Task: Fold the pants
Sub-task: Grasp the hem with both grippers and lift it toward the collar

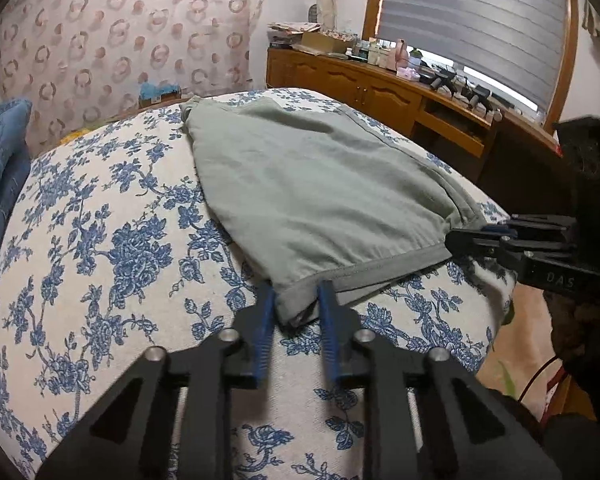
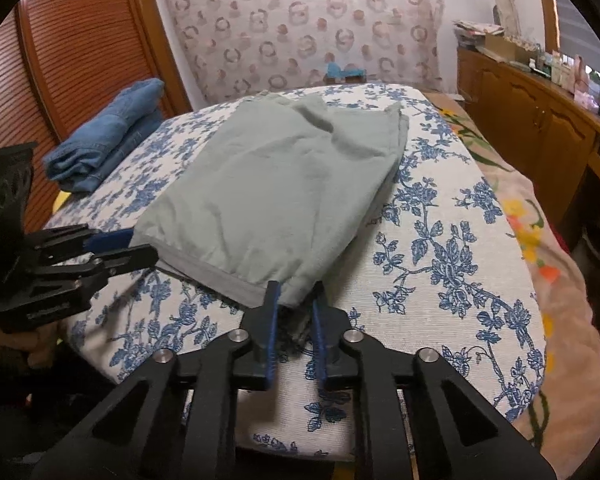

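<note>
Sage-green pants [image 1: 300,184] lie folded flat on a white cover with blue flowers [image 1: 100,240]. My left gripper [image 1: 296,300] is at the near left corner of the hem, its blue pads pressed on the bunched cloth. My right gripper [image 1: 460,238] pinches the near right corner. In the right wrist view, the right gripper [image 2: 296,300] holds the pants [image 2: 268,184] at that corner, with dark folds of cloth between its pads. The left gripper [image 2: 140,248] shows side-on, clamped on the hem edge above the flowered cover [image 2: 440,260].
Folded blue jeans [image 2: 104,136] lie at the far left of the cover, also in the left wrist view as blue jeans [image 1: 0,168]. A wooden cabinet [image 1: 380,84] crowded with small items runs along the right. A flowered blanket [image 2: 532,232] lies beyond the right edge.
</note>
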`<state>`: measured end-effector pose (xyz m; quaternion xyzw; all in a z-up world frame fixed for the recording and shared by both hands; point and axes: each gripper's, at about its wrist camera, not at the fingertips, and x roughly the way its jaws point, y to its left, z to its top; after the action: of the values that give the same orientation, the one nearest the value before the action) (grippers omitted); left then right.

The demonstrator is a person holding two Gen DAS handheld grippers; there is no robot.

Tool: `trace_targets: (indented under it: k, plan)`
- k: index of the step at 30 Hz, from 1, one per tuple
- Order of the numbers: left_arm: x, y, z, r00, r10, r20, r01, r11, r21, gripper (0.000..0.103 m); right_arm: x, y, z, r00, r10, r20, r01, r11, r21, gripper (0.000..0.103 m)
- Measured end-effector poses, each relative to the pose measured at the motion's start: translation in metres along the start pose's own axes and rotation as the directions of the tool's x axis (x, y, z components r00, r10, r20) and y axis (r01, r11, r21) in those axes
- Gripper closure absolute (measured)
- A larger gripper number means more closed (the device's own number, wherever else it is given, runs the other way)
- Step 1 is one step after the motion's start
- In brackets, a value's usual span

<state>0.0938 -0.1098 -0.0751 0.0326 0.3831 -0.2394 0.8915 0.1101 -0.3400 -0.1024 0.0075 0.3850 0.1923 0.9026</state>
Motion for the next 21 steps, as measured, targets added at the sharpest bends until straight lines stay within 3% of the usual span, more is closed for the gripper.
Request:
trace_targets:
  k: [2, 10, 21]
  plan:
    - [-0.002, 0.002, 0.0, 1.0, -0.004, 0.004, 0.004, 1.0, -0.009, 0.094, 0.0, 0.0, 0.001, 1.0, 0.003, 0.006, -0.003, 1.0, -0.001, 0.094]
    - [-0.024, 0.004, 0.013, 0.997, -0.045, 0.057, 0.046, 0.999, -0.022, 0.095, -0.019, 0.003, 0.014, 0.997, 0.036, 0.067, -0.035, 0.999, -0.01, 0.095]
    - [-0.087, 0.001, 0.064, 0.974, -0.046, 0.221, 0.036, 0.998, 0.05, 0.097, -0.061, 0.019, 0.052, 0.982, 0.043, 0.183, -0.028, 0.996, -0.084, 0.095]
